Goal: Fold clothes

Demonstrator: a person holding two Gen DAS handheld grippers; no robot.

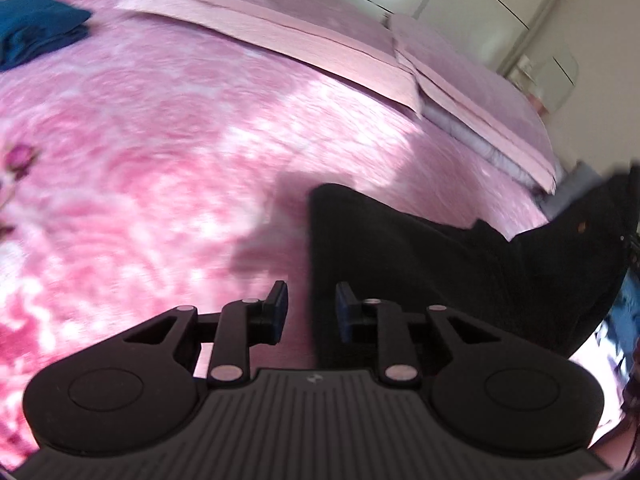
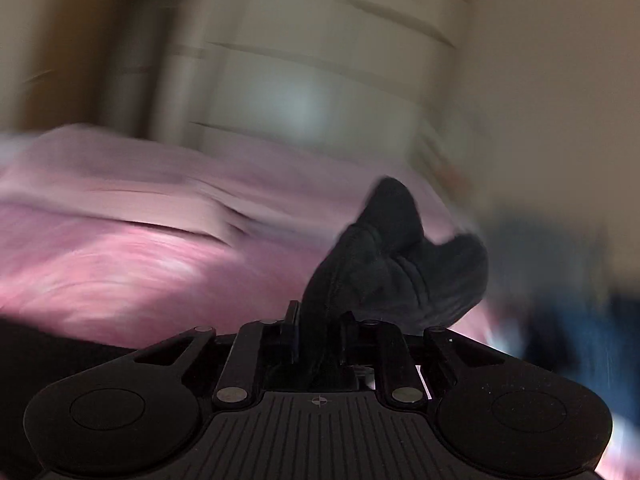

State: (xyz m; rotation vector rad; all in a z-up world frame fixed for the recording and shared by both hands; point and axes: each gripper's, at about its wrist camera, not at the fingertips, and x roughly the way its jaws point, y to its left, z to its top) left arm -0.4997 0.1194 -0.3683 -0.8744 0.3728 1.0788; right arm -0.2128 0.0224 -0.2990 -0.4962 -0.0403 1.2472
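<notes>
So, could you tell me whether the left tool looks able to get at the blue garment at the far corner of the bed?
Probably yes, with a long reach: only bare pink bedspread lies between the left tool and the blue garment. Its fingers look parted beside the black garment.

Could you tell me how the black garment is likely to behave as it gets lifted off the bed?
Probably floppy: the black garment bunches into soft folds above the right gripper clamping it. Likely to trail and drag, since its other end lies draped across the pink bedspread.
</notes>
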